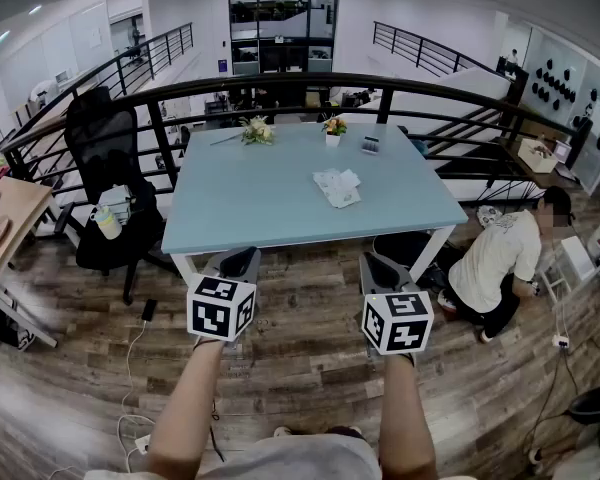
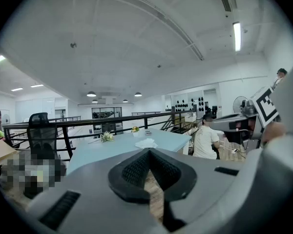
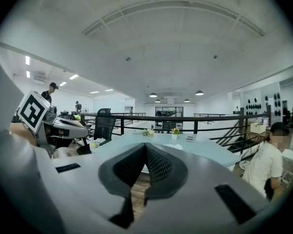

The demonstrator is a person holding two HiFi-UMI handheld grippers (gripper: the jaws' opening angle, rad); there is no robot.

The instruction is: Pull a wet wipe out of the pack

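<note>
The wet wipe pack [image 1: 337, 187] lies flat on the right half of the light blue table [image 1: 250, 208], white and crumpled, with nothing touching it. It also shows as a small white shape [image 2: 146, 143] past the left jaws and as a white patch [image 3: 176, 146] past the right jaws. My left gripper [image 1: 242, 260] and right gripper [image 1: 377, 266] hang side by side over the wooden floor, just short of the table's near edge. Both point toward the table. The left gripper [image 2: 148, 152] and the right gripper [image 3: 145, 146] have their jaw tips together, with nothing between them.
Two small flower arrangements [image 1: 257, 131] [image 1: 334, 128] and a small dark device [image 1: 371, 145] stand at the table's far side. A black office chair [image 1: 105, 138] is left of the table. A person [image 1: 495, 263] crouches on the floor at right. A black railing [image 1: 310, 83] runs behind.
</note>
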